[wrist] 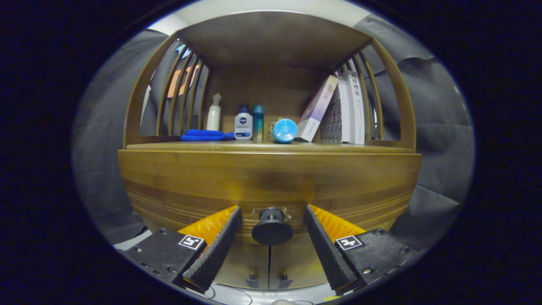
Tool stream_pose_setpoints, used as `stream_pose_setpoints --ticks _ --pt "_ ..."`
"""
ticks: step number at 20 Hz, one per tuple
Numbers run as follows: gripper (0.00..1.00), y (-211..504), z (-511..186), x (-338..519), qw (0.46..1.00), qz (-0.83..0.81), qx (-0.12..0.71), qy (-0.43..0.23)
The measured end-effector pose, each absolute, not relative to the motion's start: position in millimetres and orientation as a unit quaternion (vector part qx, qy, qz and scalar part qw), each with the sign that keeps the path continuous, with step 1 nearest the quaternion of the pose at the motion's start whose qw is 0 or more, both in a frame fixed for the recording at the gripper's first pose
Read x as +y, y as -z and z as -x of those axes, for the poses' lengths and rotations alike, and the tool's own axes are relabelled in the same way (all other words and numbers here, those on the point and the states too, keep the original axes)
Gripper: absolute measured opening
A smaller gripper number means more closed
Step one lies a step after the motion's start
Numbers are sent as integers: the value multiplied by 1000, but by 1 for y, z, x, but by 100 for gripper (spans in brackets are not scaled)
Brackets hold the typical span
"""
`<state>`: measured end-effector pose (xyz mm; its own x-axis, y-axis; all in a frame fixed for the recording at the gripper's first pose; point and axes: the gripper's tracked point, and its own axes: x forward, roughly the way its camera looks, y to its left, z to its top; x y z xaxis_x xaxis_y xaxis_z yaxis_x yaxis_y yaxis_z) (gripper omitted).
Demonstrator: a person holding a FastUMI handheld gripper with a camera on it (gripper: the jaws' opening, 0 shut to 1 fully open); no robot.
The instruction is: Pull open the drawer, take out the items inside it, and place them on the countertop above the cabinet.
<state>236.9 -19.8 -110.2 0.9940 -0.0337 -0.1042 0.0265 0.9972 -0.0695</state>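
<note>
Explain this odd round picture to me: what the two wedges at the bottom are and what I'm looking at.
The camera rides on a hand-held claw; the wedges are its two fingers, spread open. Between them sits the round drawer knob, not yet gripped, so nothing is held. It belongs to a wooden cabinet. On the countertop above stand bottles, a folded blue cloth, a round blue thing and leaning books.

We see a brown wood-grain cabinet [271,178] with a black drawer knob [272,228]. On the counter [338,148]: blue cloth [205,135], white spray bottle [214,113], white-and-blue bottle [243,123], teal bottle [258,122], light-blue round lid [284,131], pale-spined books [338,112].
</note>
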Motion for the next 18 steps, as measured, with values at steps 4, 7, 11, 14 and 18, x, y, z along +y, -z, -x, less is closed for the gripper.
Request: stream_pose_setpoints --ticks 4,7,11,14,18 --pt "98 112 -239 -18 998 27 46 13" --pt "97 111 -235 -20 998 14 66 18" --pt "98 89 -208 -18 998 52 41 22" --pt "98 73 -163 -14 997 66 37 13" --pt "98 43 -92 -10 997 58 53 -3"
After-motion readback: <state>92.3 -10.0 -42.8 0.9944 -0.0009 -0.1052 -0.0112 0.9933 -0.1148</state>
